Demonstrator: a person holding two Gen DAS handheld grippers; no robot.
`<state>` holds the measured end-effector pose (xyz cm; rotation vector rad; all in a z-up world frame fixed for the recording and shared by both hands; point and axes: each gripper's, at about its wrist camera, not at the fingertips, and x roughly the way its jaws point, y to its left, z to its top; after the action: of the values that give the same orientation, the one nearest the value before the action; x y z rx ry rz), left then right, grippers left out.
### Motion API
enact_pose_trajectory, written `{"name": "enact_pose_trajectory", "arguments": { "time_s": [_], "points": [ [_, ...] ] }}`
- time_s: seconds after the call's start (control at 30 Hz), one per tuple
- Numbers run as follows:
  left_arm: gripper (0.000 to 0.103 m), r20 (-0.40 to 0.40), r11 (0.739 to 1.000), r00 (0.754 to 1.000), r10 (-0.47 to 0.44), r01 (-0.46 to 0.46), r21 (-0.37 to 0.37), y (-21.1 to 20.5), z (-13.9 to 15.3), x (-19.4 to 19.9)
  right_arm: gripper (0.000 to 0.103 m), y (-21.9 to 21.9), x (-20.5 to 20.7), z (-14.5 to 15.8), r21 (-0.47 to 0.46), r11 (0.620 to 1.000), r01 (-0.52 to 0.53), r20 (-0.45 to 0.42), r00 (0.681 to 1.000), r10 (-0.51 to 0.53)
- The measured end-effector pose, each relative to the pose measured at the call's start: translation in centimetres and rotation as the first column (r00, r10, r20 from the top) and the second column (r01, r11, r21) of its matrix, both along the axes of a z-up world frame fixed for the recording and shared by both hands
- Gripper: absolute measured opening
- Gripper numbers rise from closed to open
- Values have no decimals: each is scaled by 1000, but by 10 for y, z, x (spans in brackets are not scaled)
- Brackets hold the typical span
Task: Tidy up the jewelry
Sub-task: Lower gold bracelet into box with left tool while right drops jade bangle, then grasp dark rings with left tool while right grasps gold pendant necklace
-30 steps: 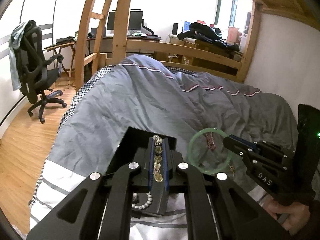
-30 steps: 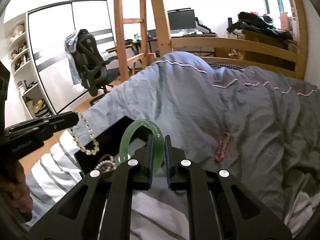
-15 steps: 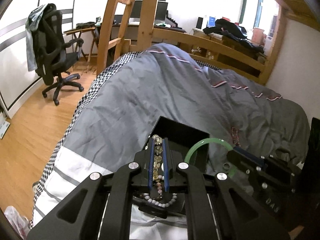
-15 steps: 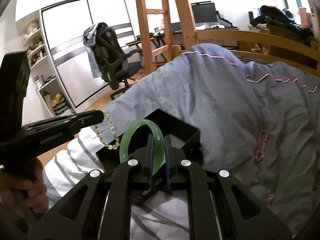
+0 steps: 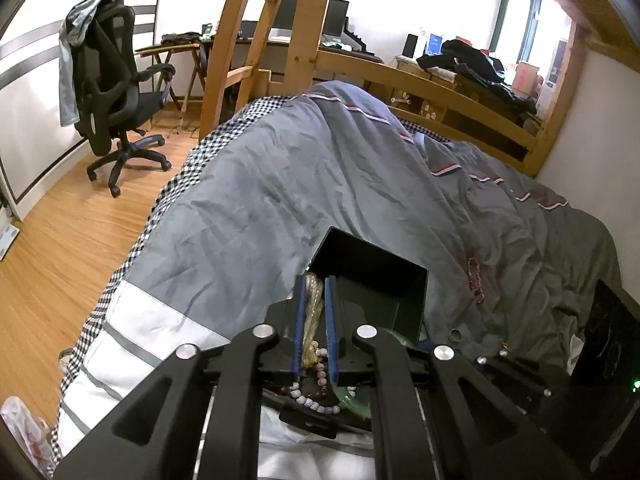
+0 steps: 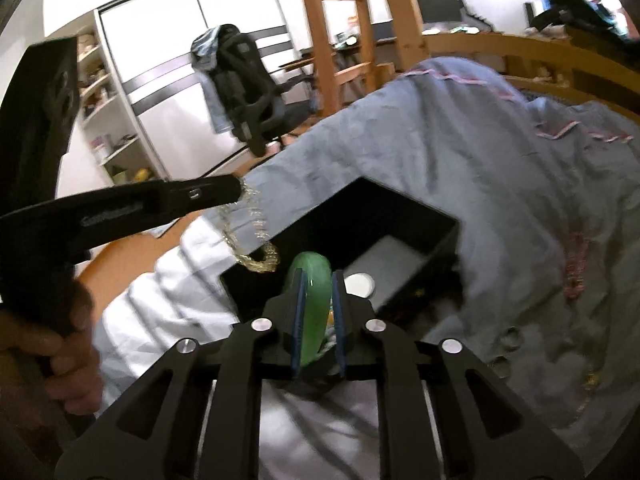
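The left gripper point(image 5: 314, 312) clamps a yellow bead bracelet point(image 5: 312, 316); the right gripper point(image 6: 316, 320) clamps a glossy green bangle point(image 6: 314, 300), black box point(image 6: 400, 216) at twelve o'clock.

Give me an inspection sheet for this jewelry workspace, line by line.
Surface: grey duvet on a bed.
Job's things: black box open; green bangle and yellow bead bracelet held over it; red bracelet and ring on duvet.
Clutter: nothing seen.
Grippers: left gripper shut on yellow bead bracelet; right gripper shut on green bangle.
Cables: nothing seen.
Surroundings: office chair, wooden ladder.
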<state>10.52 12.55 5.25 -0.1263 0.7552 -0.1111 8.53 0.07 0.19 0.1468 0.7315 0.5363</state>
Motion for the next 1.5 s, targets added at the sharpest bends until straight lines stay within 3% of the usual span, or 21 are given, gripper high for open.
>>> {"name": "enact_pose_trajectory", "arguments": {
  "time_s": [0.07, 0.13, 0.2, 0.27, 0.33, 0.4, 0.83, 1.1, 1.23, 1.27, 1.3, 1.4, 1.5],
  "points": [
    [20, 12, 1000, 1000, -4, 4, 3, -1, 1, -2, 49, -2, -4, 1, 6, 1000, 9, 21, 1000, -10],
    [36, 34, 1000, 999, -5, 4, 8, -2, 4, -4, 54, -6, -6, 4, 24, 999, 26, 36, 999, -27],
    [41, 49, 1000, 999, -14, 14, 12, -4, 5, -5, 57, -15, -4, 6, 29, 998, 53, 40, 998, -54],
    [54, 61, 1000, 998, -15, 14, 17, -7, 5, -5, 68, -23, -1, 7, 17, 996, 86, 44, 995, -87],
    [82, 73, 1000, 997, -7, 5, 24, -9, 4, -4, 77, -34, 2, 8, 11, 992, 123, 42, 991, -124],
    [92, 98, 999, 995, 10, -14, 35, -11, 4, -5, 90, -47, 5, 7, -5, 984, 179, 35, 983, -179],
    [97, 135, 993, 985, -103, 94, 69, -64, -5, -9, 97, -109, 2, 13, -117, 924, 364, 43, 932, -361],
    [97, 148, 954, 951, -270, 244, 174, -126, -24, -21, 97, -169, -23, 6, -180, 872, 455, 17, 888, -459],
    [97, 132, 937, 934, -331, 309, 165, -148, -38, -18, 96, -189, -39, -4, -229, 850, 474, 12, 874, -485],
    [97, 128, 934, 932, -339, 317, 163, -150, -41, -16, 90, -192, -41, -6, -238, 846, 477, 13, 872, -489],
    [97, 118, 928, 928, -354, 334, 162, -156, -46, -14, 77, -194, -41, -9, -241, 844, 480, 10, 871, -492],
    [95, 83, 912, 918, -388, 370, 175, -167, -61, -9, 61, -197, -35, -20, -232, 854, 466, -29, 874, -485],
    [81, 25, 898, 910, -413, 403, 180, -175, -74, -3, 53, -195, -30, -33, -227, 868, 441, -63, 883, -465]
  ]
}}
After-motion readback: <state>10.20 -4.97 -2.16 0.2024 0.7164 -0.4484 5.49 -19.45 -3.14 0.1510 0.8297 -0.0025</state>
